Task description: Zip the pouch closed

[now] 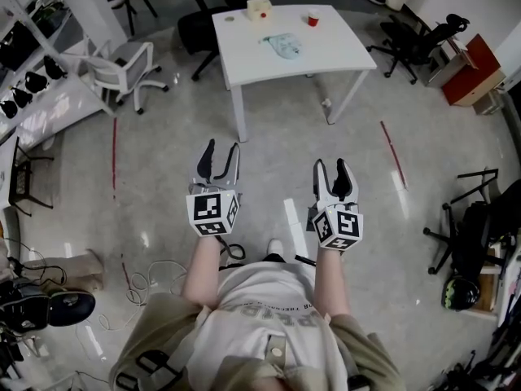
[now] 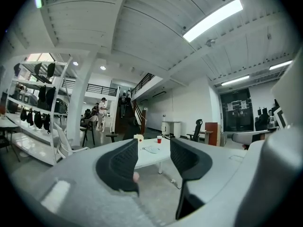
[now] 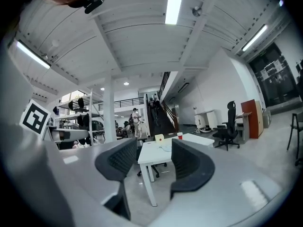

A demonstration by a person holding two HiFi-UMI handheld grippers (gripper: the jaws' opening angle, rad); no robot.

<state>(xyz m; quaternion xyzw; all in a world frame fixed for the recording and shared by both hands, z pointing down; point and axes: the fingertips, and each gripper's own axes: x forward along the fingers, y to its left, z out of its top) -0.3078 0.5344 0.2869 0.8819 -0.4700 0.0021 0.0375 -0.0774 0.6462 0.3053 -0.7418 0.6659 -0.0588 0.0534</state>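
Observation:
A pale blue-green pouch [image 1: 284, 46] lies flat on the white table [image 1: 244, 55] at the far end of the floor, well ahead of both grippers. From the left gripper view the pouch [image 2: 152, 149] appears small on the tabletop between the jaws; the right gripper view shows the pouch [image 3: 165, 148] the same way. My left gripper [image 1: 221, 149] is held level over the floor, jaws open and empty. My right gripper [image 1: 332, 166] is beside it, also open and empty. Neither gripper is near the table.
A beige box [image 1: 259, 8] and a red cup [image 1: 313, 18] stand at the table's far side. Black office chairs [image 1: 203, 23] sit behind it, a white chair [image 1: 122, 68] to the left, a red cabinet [image 1: 476, 72] to the right. Cables [image 1: 146, 279] lie on the floor.

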